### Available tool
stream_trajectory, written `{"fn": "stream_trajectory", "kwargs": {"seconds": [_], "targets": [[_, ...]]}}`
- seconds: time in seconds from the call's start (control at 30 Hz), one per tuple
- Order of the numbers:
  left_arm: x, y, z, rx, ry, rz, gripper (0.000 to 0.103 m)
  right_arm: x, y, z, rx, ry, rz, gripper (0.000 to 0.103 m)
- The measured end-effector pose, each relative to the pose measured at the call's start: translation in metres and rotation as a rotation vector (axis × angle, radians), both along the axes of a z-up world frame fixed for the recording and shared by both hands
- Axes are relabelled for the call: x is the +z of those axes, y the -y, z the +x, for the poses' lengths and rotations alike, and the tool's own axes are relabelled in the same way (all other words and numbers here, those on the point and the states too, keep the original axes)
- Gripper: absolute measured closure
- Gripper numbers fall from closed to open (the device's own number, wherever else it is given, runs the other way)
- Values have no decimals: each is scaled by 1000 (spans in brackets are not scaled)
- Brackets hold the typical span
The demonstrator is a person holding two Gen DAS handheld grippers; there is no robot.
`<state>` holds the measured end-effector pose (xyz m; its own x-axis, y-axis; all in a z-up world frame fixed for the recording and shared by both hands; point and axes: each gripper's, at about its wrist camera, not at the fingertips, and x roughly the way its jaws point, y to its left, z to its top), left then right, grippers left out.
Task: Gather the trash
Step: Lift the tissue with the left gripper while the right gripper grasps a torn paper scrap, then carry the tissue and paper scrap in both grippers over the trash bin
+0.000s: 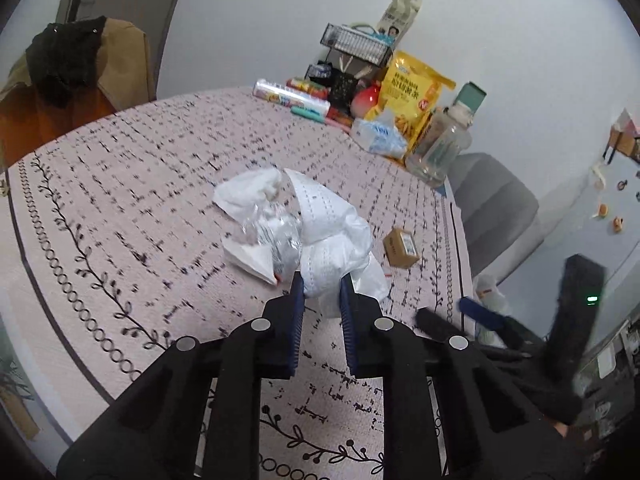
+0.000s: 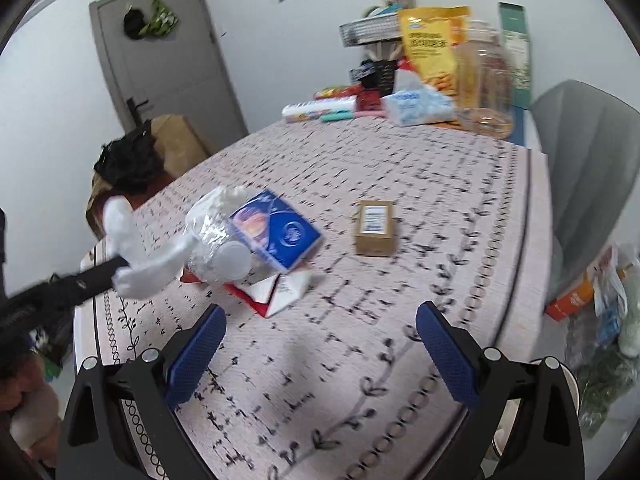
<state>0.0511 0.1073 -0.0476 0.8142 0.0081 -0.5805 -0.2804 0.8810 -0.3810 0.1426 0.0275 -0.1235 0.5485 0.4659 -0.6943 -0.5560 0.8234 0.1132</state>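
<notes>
Left tongs (image 1: 322, 290) clamped on white tissue (image 1: 332, 240), crumpled wrappers (image 1: 276, 232) just ahead, right tongs (image 2: 320, 334) spread wide above counter (image 2: 360, 168), box (image 2: 375, 227) beyond

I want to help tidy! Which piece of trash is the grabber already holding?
The crumpled white paper. The left gripper pinches it; the small brown box sits alone, untouched.

Both wrist views look down, close, over one table (image 1: 120, 200).
</notes>
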Motion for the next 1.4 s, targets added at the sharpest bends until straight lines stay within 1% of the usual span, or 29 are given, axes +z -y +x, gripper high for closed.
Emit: {"fn": "stream_trajectory", "kwargs": {"seconds": [0.13, 0.27, 0.47, 0.53, 0.57, 0.6, 0.63, 0.67, 0.7, 0.8, 1.0, 1.23, 1.4], "targets": [[1, -11, -6, 33, 7, 1, 86, -13, -24, 7, 52, -17, -57, 8], [-4, -25, -10, 67, -1, -5, 86, -22, -40, 16, 77, -34, -101, 8], [-12, -34, -9, 109, -17, -6, 86, -31, -61, 22, 119, -29, -162, 8], [-16, -36, -10, 119, -21, -12, 86, -35, -68, 24, 121, -33, -180, 10], [-17, -37, -10, 122, -22, -12, 86, -35, -70, 25, 120, -34, -180, 17], [-18, -37, -10, 125, -24, -12, 86, -35, -71, 26, 118, -35, -180, 28], [-20, -37, -9, 126, -27, -17, 86, -36, -72, 27, 118, -43, -182, 32], [-20, -37, -9, 125, -28, -18, 86, -37, -72, 27, 117, -49, -186, 44], [-21, -37, -9, 123, -28, -18, 86, -36, -71, 26, 111, -40, -192, 53], [-20, -34, -8, 114, -28, -12, 86, -31, -65, 22, 124, -53, -172, 70], [-16, -22, -4, 90, -20, -8, 86, -18, -45, 8, 116, -41, -145, 72], [-6, -2, 4, 50, -2, 6, 86, 7, -10, -8, 91, -17, -82, 72], [4, 22, 18, -14, 11, 22, 86, 25, 30, -11, 20, 4, -39, 72]]}}
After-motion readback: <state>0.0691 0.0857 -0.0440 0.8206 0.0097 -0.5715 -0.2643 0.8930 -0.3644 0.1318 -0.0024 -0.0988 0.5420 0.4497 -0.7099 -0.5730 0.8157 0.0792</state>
